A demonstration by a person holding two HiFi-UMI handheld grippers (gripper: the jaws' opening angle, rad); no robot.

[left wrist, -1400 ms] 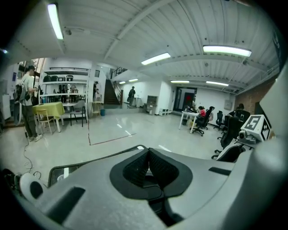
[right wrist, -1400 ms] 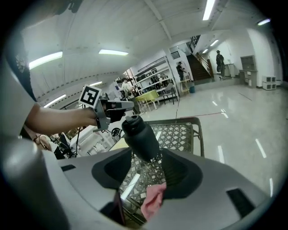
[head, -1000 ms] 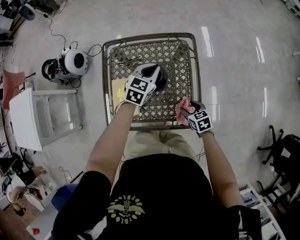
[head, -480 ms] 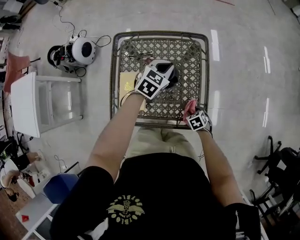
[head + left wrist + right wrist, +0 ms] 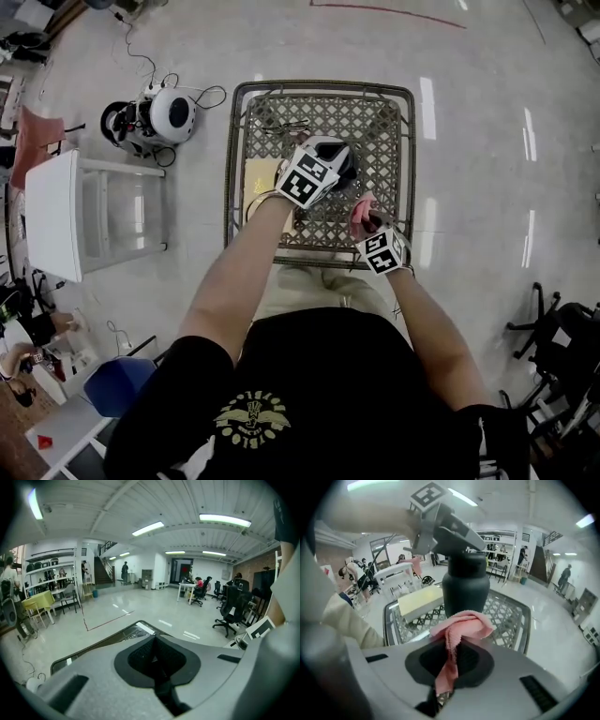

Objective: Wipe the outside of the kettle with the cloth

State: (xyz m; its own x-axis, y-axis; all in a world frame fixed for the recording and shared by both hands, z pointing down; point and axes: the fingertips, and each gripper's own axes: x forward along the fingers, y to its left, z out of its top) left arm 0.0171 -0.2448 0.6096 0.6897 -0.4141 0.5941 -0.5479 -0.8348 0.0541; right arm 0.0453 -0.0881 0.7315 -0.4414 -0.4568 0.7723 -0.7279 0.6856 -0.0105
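A dark kettle (image 5: 341,156) stands upright on a woven wire table (image 5: 319,86). My left gripper (image 5: 324,156) sits on its top, shut on the handle; in the right gripper view the left gripper (image 5: 451,525) lies over the lid of the kettle (image 5: 465,588). The left gripper view looks out over the room, with only a dark shape low between the jaws. My right gripper (image 5: 367,223) is near the table's front edge, just right of the kettle. Its jaws are closing on the pink cloth (image 5: 359,210), which bunches above them and hangs down between them (image 5: 461,623).
A pale yellow block (image 5: 260,178) lies on the table left of the kettle. Dark thin items (image 5: 281,127) lie near the far edge. On the floor to the left are a round white appliance with cables (image 5: 169,114) and a white shelf unit (image 5: 56,216).
My right gripper has moved left along the table's front edge toward the kettle, rolling with the pink cloth in it. The left gripper has stayed on the kettle's top.
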